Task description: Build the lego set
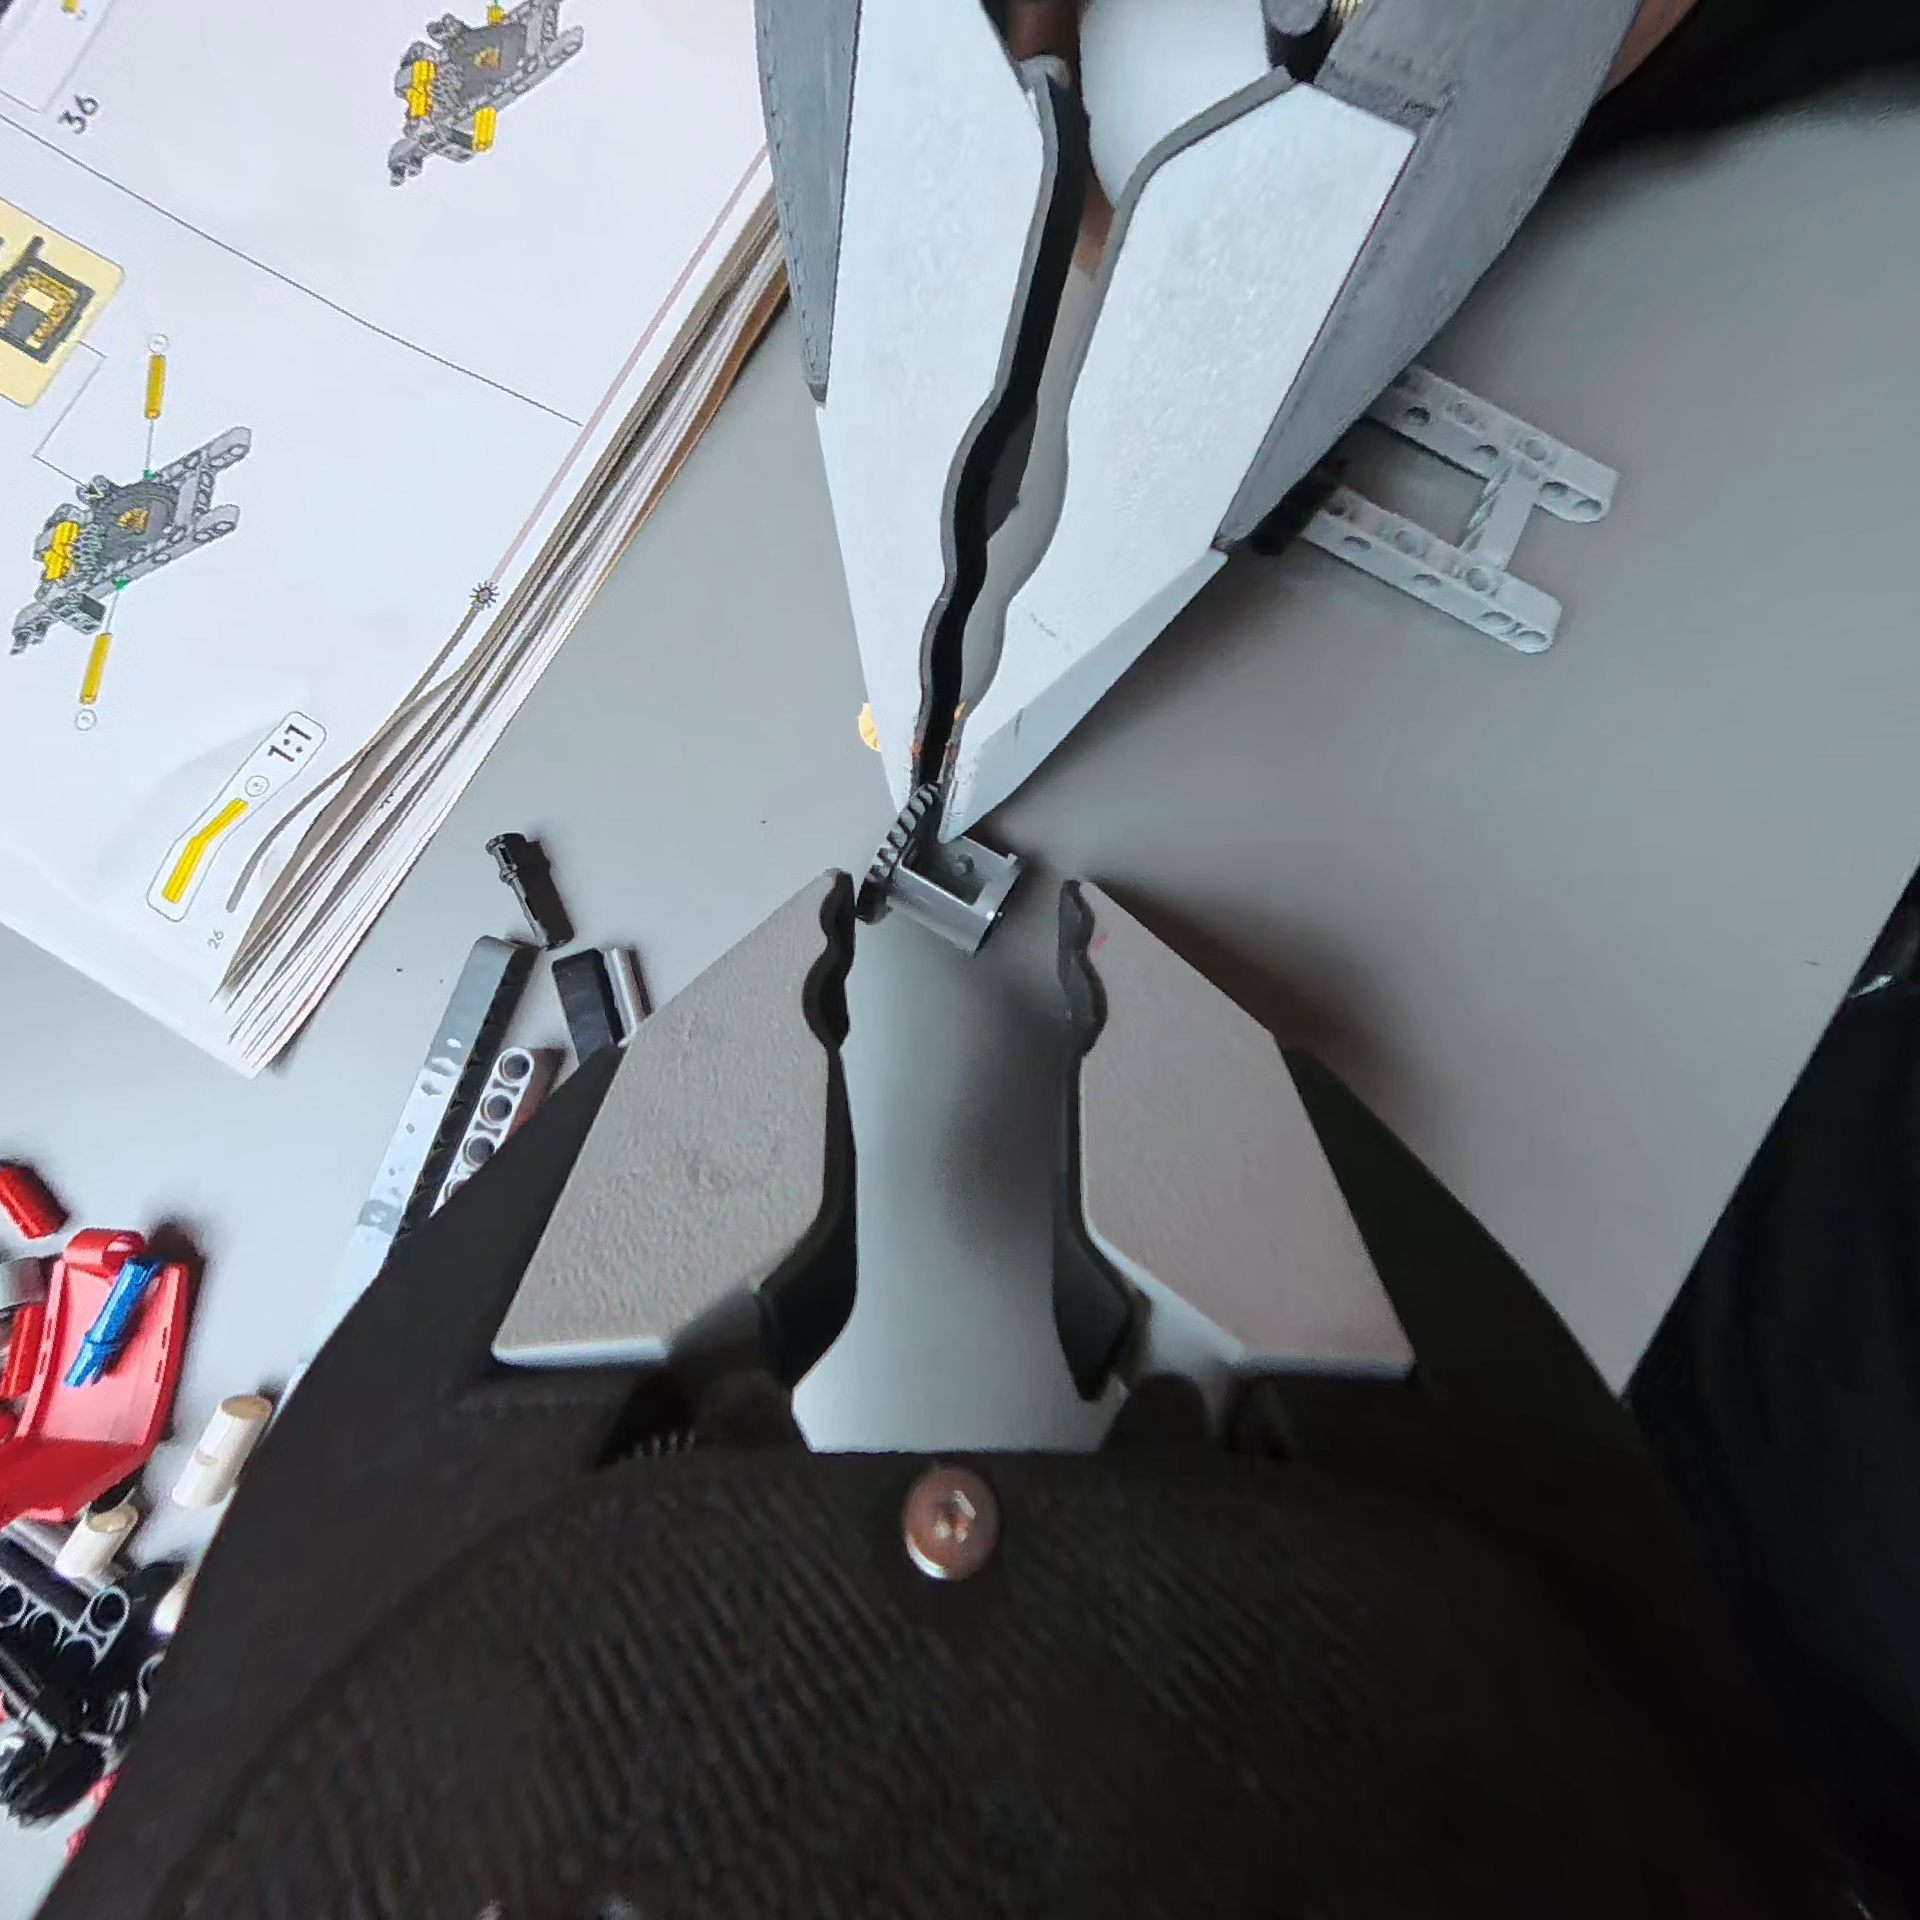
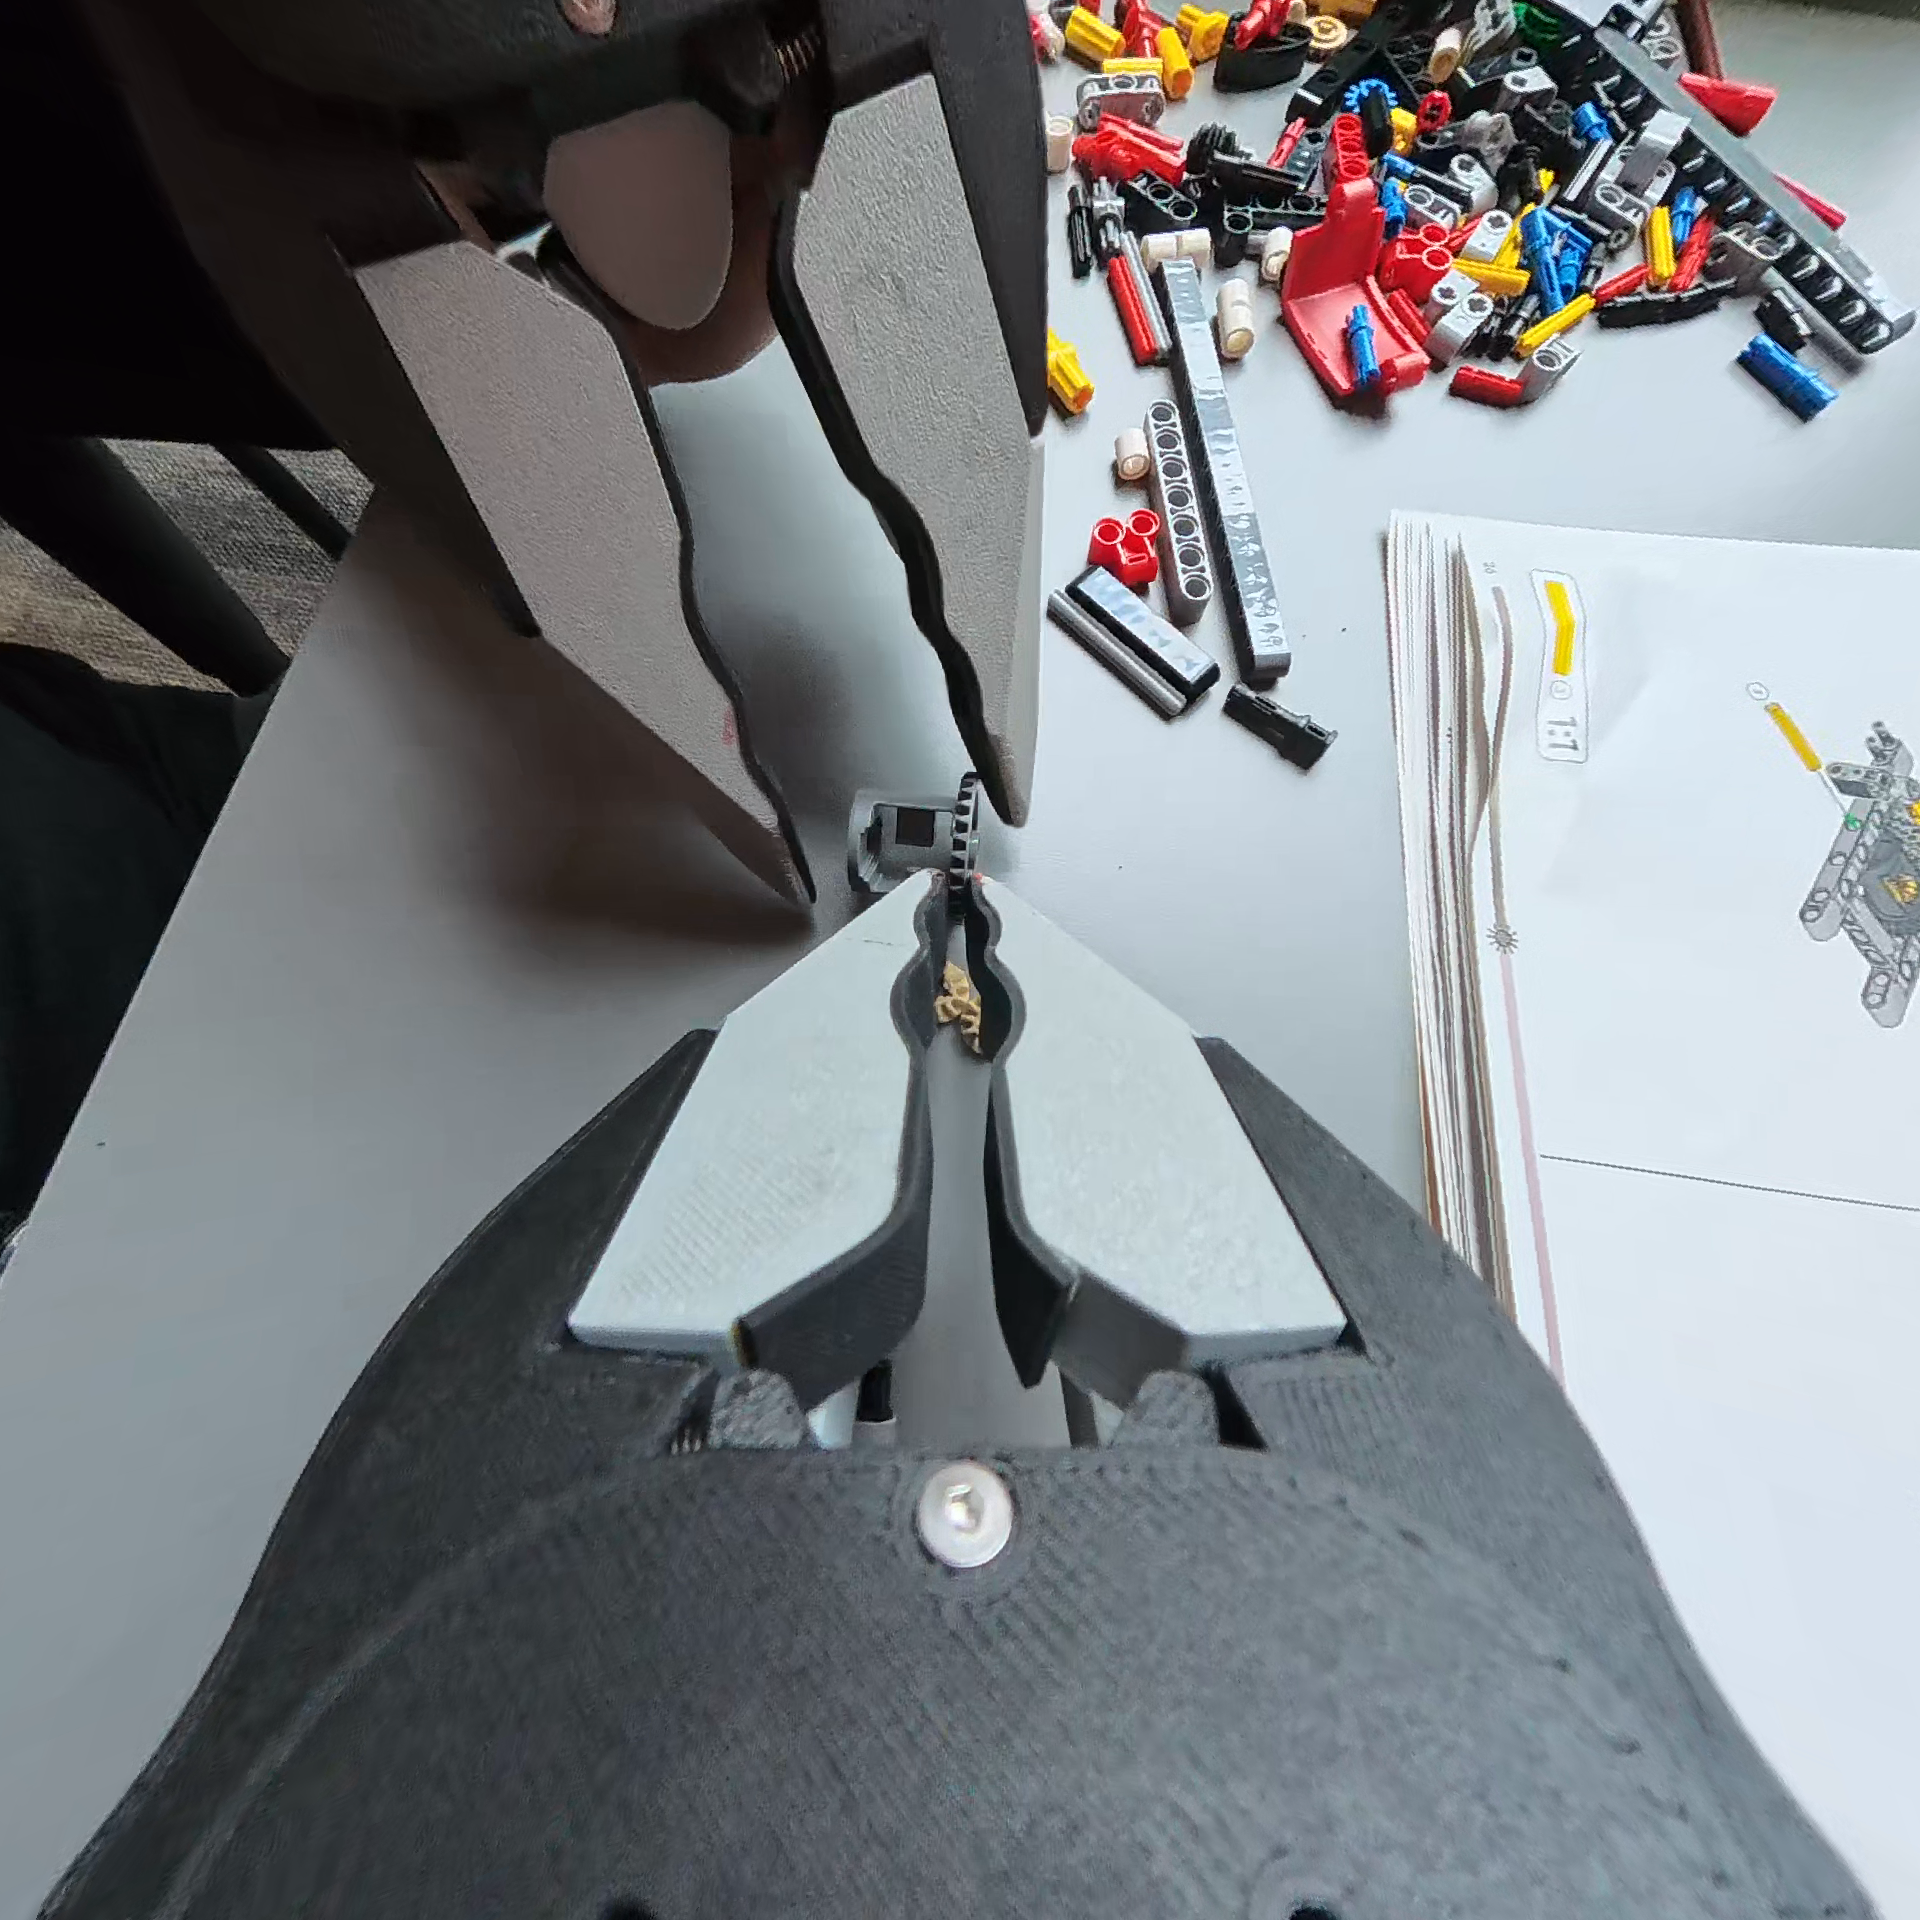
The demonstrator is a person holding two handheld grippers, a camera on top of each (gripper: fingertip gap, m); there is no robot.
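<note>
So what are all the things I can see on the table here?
Gear piece: one, black gear on grey housing, on the table between both tongs.
Grey frame: one, behind the right tongs.
Instruction booklet: one, white, open.
Loose brick pile: many, mixed colours.
Long grey beams: a few, near the pile.
Table: one, grey.
Left tongs: open around the gear piece.
Right tongs: shut on the gear's edge.

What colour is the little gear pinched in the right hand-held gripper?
Black gear, clearest in the right wrist view.
</note>
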